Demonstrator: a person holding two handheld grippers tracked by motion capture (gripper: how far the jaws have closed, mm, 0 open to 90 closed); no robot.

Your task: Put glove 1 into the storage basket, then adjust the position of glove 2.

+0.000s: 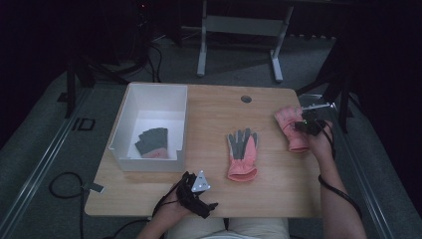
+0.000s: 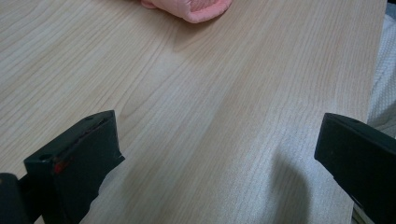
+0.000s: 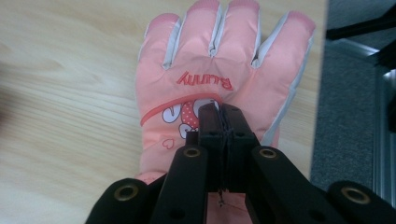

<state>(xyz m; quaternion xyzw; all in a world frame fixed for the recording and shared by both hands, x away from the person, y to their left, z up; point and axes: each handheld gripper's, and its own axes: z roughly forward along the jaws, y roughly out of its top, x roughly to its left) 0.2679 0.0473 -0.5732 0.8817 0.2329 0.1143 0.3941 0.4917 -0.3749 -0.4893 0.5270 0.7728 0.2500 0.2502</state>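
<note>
Work in hand: pink gloves going into the white bin [image 1: 130,107]. Right gripper [image 3: 219,114] sits on the back of a pink glove [image 3: 219,70] at the far right edge of the table [image 1: 278,179], glove fingers pointing away from the jaws, cuff toward the hand. Jaws pressed together; whether a pinch of glove fabric is caught between the tips can't be told, they sit right on the printed patch.

Handling guess: padded, soft, light, floppy. It'll sag from any single grip point and the shell looks a bit slick. Best hold is probably a fold of fabric at the cuff or mid-back, not the fingers. Nothing fragile.

Left gripper [image 2: 215,154]: jaws wide apart, nothing between them, just bare wood. It rests at the near table edge, just right of the bin's near corner. Ahead of its jaws lies the cuff of a second glove [image 2: 194,8], palm up with grey grip side showing in the high view, well apart from the tips. A third glove [image 1: 152,142] is already in the bin.
</note>
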